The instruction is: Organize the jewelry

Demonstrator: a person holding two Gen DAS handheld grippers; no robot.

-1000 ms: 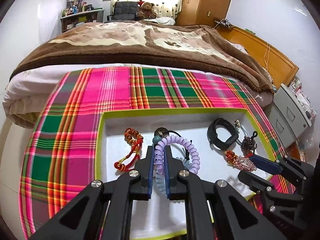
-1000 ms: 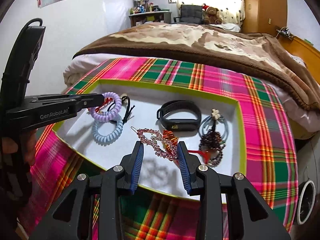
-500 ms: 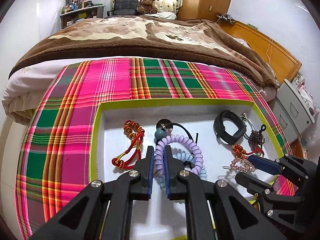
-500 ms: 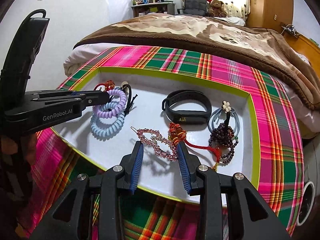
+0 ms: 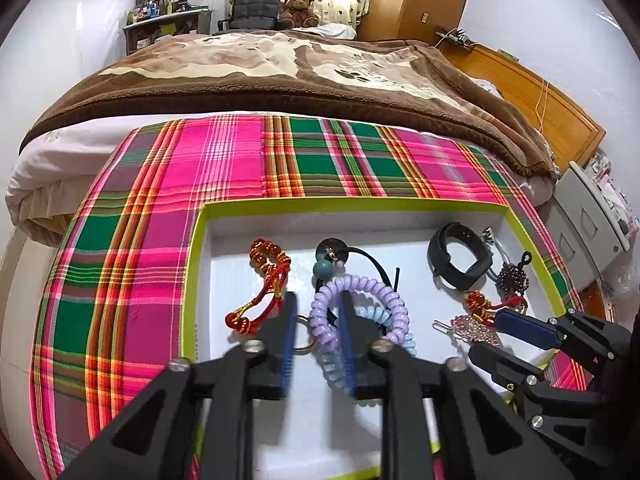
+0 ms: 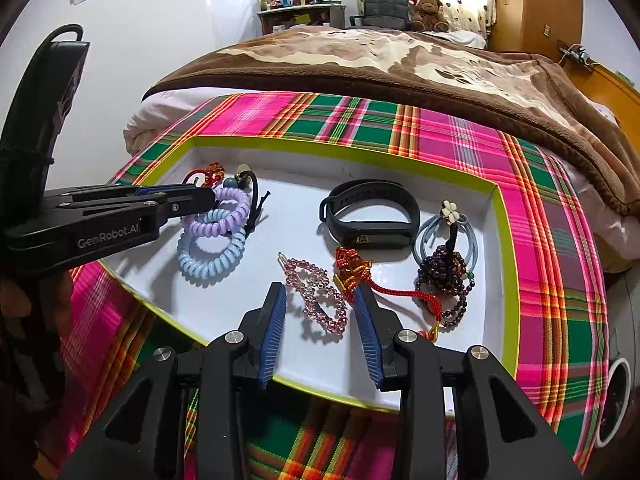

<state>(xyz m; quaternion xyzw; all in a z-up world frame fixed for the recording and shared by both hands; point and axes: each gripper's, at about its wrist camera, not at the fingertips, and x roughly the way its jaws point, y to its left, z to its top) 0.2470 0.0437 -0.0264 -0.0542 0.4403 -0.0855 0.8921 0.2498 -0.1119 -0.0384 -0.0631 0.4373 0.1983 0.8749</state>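
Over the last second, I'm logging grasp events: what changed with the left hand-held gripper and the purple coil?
The left hand-held gripper opened, letting go of the purple coil hair tie, which now lies on the blue coil hair tie. The right hand-held gripper stays open around the pink beaded hair clip.

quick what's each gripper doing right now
Left gripper: open, jaws either side of the purple coil hair tie, not clamped.
Right gripper: open, holding nothing, straddling the pink beaded hair clip.

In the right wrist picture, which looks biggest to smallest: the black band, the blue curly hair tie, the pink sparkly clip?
1. black band
2. blue curly hair tie and pink sparkly clip: they look alike in size, and the clip lies nearer the camera, so no ranking.
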